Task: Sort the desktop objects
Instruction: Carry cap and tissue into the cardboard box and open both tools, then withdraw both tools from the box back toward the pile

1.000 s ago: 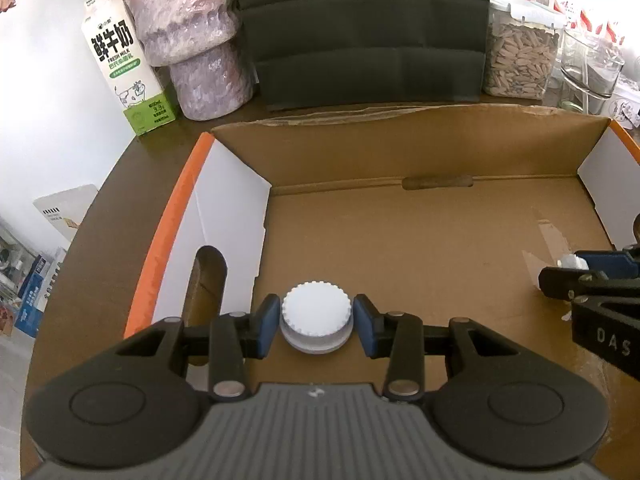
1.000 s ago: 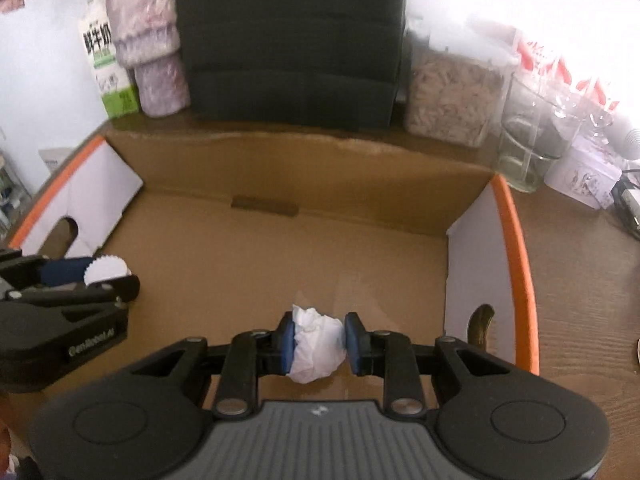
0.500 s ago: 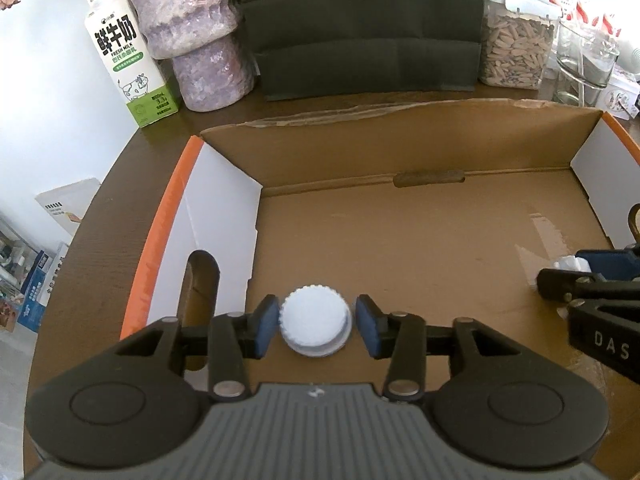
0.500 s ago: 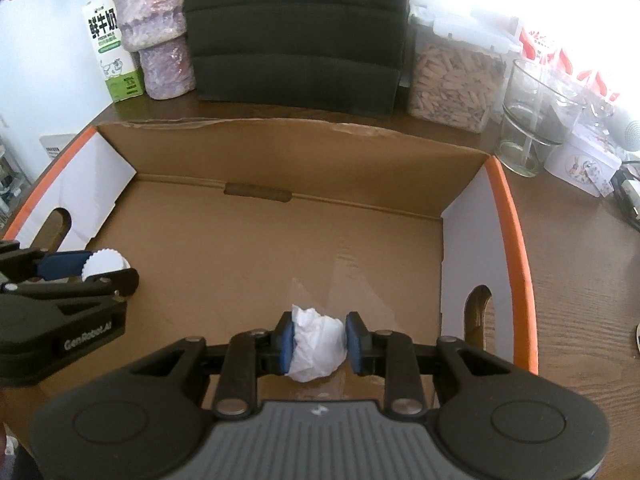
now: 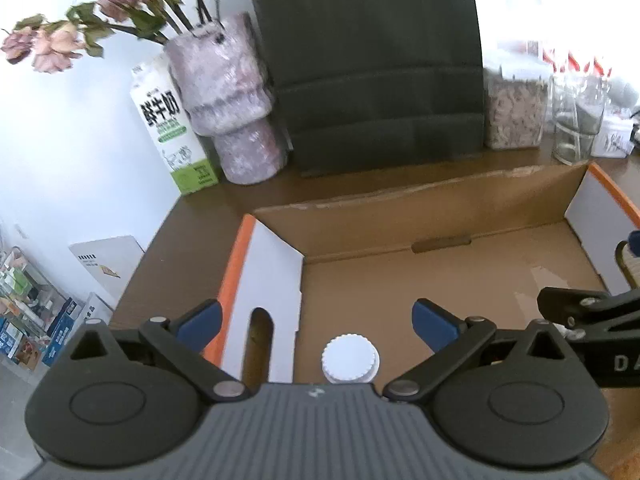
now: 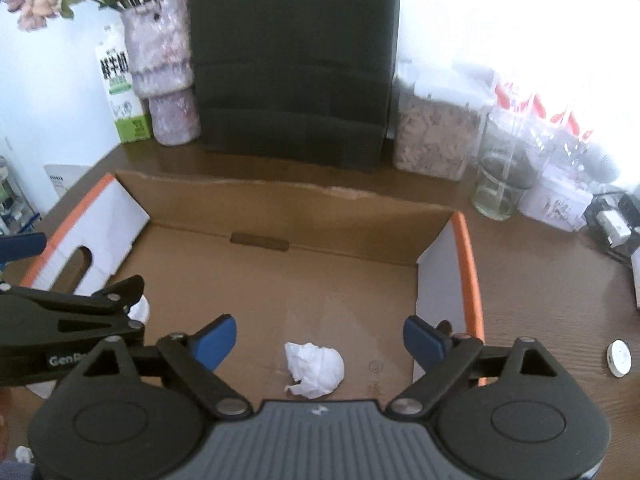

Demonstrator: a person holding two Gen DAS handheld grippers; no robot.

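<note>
The cardboard box (image 6: 360, 208) is showing plain brown on its floor and long wall, while its end flaps are showing white with orange edges. A white ridged cap (image 5: 350, 364) and a white crumpled paper ball (image 6: 314, 368) are lying against that brown. Both grippers are wearing black frames with blue pads (image 5: 434, 322) (the grey ribbed body sits below). The bench (image 6: 540, 280) is showing dark wood grain. Behind, a milk carton (image 5: 172, 132) is showing white with a green band, beside a mottled pink-purple vase (image 5: 232, 108) holding faded pink flowers (image 5: 52, 48).
</note>
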